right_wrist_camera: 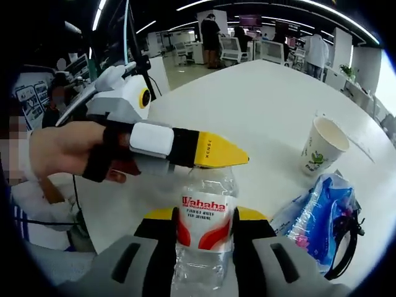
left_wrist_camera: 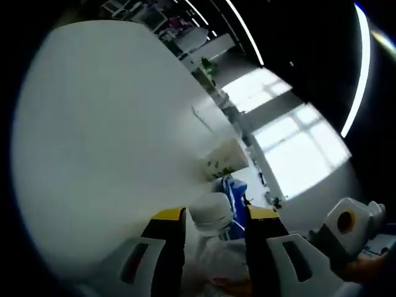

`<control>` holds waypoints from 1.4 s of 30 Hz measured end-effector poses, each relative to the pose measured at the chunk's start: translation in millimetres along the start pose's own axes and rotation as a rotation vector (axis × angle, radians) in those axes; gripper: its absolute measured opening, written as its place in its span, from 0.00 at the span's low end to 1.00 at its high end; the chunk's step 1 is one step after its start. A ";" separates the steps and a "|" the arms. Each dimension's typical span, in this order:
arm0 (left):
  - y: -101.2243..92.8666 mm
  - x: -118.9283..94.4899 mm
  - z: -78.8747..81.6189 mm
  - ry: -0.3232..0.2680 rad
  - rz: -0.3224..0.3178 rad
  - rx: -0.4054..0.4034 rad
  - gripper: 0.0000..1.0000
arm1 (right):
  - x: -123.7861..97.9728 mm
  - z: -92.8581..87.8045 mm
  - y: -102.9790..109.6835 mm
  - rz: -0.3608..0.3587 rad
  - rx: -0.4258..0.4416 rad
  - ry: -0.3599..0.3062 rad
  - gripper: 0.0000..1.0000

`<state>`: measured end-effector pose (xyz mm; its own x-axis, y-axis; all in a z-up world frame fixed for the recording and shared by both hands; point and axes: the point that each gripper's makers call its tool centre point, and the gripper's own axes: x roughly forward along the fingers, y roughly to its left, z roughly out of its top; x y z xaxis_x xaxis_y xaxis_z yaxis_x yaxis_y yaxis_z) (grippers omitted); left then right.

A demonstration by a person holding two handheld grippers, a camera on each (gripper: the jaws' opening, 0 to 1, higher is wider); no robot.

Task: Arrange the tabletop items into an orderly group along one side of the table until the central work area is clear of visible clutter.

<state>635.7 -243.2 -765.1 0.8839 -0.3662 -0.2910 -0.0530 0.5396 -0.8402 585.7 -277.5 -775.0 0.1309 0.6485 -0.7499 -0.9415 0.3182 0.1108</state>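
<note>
While both grippers close on one water bottle [right_wrist_camera: 206, 226], the item stands near the table's [right_wrist_camera: 260, 99] front edge, not yet placed in any group.

Right gripper [right_wrist_camera: 204, 230]: jaws narrow, clamped on the bottle body at the red-and-white label.

Left gripper [left_wrist_camera: 215, 224]: jaws pressed on either side of the white cap [left_wrist_camera: 212, 216]; in the right gripper view it [right_wrist_camera: 213, 153] reaches in from the left over the bottle top.

Paper cup [right_wrist_camera: 323, 147]: upright, apart from the bottle, further in on the table.

Blue plastic packet [right_wrist_camera: 322, 213]: lying just beside the bottle, a black cord at its edge.

Hazards, as judged:
- Thin clear bottle may buckle under the body grip, or twist between the two holds if the hands pull unevenly.
- Cap may loosen if the upper grip turns; contents not discernible.
- A sideways carry could brush the packet or tip the light cup.
</note>
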 end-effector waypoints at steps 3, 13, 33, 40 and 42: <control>-4.1 -0.1 0.9 -0.004 -0.004 0.011 0.29 | -0.8 1.2 -0.2 -0.008 -0.006 -0.009 0.31; -20.9 -3.5 14.7 -0.033 -0.013 0.085 0.26 | -4.5 9.8 -0.8 -0.034 -0.024 -0.068 0.31; -77.1 -0.9 54.0 -0.051 -0.060 0.454 0.20 | -20.8 50.2 -18.4 -0.155 0.006 -0.257 0.30; -91.0 2.0 69.6 -0.085 -0.081 0.543 0.20 | -23.6 68.2 -24.3 -0.185 0.027 -0.326 0.30; -91.9 4.2 73.7 -0.081 -0.083 0.562 0.20 | -22.9 71.8 -26.5 -0.190 0.029 -0.329 0.30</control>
<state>678.5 -238.5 -655.3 0.9086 -0.3769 -0.1801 0.2534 0.8400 -0.4797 629.9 -251.1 -714.0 0.3995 0.7616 -0.5102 -0.8823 0.4705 0.0115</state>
